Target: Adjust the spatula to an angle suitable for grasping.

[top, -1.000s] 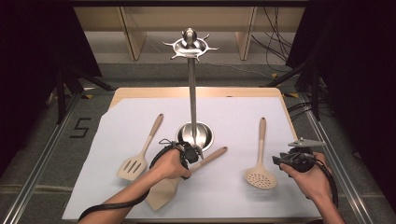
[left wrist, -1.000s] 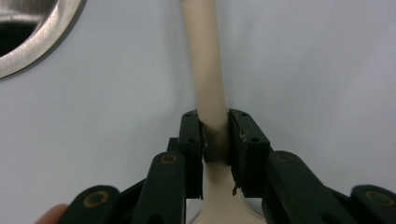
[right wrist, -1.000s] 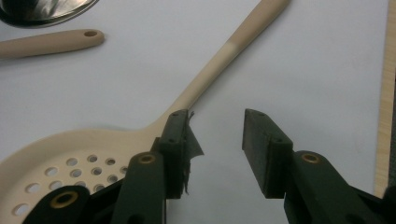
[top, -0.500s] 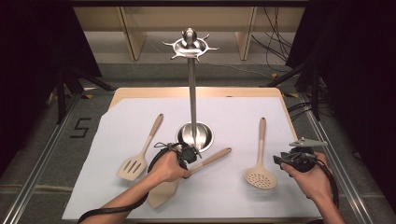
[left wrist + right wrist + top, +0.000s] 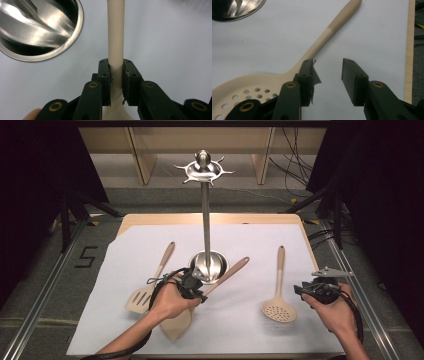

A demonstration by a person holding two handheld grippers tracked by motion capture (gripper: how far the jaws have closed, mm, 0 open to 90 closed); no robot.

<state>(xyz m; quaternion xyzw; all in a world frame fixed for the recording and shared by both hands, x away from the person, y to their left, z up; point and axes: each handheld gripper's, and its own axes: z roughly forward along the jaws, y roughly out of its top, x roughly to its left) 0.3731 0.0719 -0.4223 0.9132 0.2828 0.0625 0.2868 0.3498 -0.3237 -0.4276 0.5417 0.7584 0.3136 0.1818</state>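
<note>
A beige solid spatula (image 5: pixel 176 324) lies slantwise on the white sheet, its handle (image 5: pixel 115 37) running past the round steel base. My left gripper (image 5: pixel 192 287) (image 5: pixel 115 65) is shut on that handle near the blade, low over the sheet. A perforated beige skimmer (image 5: pixel 279 306) (image 5: pixel 249 87) lies to the right, handle pointing away from me. My right gripper (image 5: pixel 306 290) (image 5: pixel 328 65) stands open just right of the skimmer's neck; its left jaw is beside the neck and nothing sits between the jaws.
A steel utensil stand rises from its round base (image 5: pixel 207 265) (image 5: pixel 37 27) at mid-table to a hook ring (image 5: pixel 202 168). A slotted spatula (image 5: pixel 150 287) lies to the left. The white sheet (image 5: pixel 240 330) covers a wooden table (image 5: pixel 210 219); dark floor surrounds it.
The solid spatula's handle end has shifted farther from me beside the stand base, and my left hand has moved slightly. The right gripper has stayed put.
</note>
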